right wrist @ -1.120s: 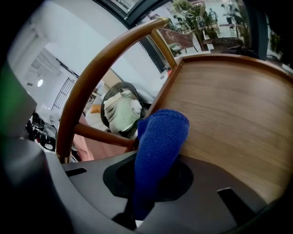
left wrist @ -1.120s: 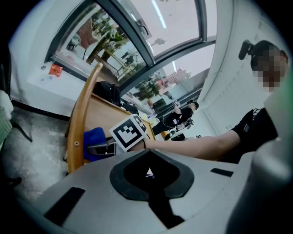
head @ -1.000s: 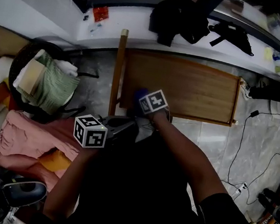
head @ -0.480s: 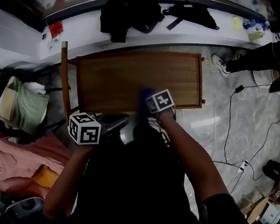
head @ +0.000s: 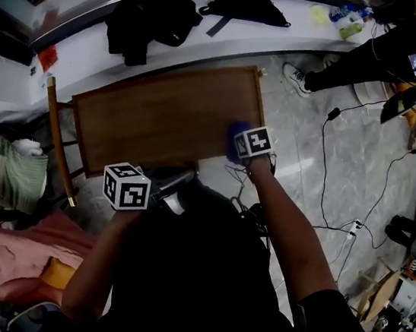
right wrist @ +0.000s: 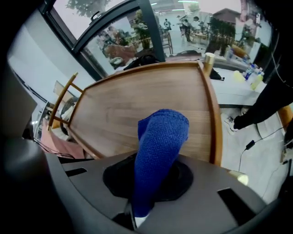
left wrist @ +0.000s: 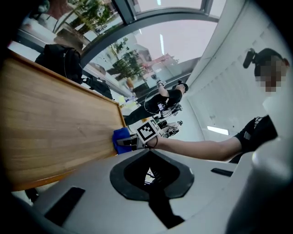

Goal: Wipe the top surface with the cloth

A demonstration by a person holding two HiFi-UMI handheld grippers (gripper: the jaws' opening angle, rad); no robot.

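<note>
blue cloth (right wrist: pixel 160 146) sits clamped between the fingers of the right gripper (right wrist: pixel 135 215) and sticks out ahead of them in a folded tongue. its far end lies on the wooden top (head: pixel 153 119), close to the near right corner; from the left gripper view it meets the top right at that edge. the left gripper (left wrist: pixel 162 208) has its fingers drawn together with nothing between them. it is held off the top, at the near side, well apart from the cloth.

the top is a bare rectangle of brown wood with a raised rim. a wooden chair (head: pixel 58 140) stands at its left end. beyond it runs a long white counter (head: pixel 235 31) with a black jacket (head: pixel 149 11) and a black bag (head: pixel 246 7) on it, and behind that a large window (left wrist: pixel 151 41). the floor (head: pixel 307 168) is grey tile, with black cables (head: pixel 332 160) trailing across it on the right. a person (head: pixel 377 58) in dark clothes stands at the far right. on the left are a basket (head: pixel 4 167) of green and pale fabric and a heap of pink fabric (head: pixel 15 257). the wearer's dark torso and arms cover the lower middle of the head view and hide part of the top's near edge.
</note>
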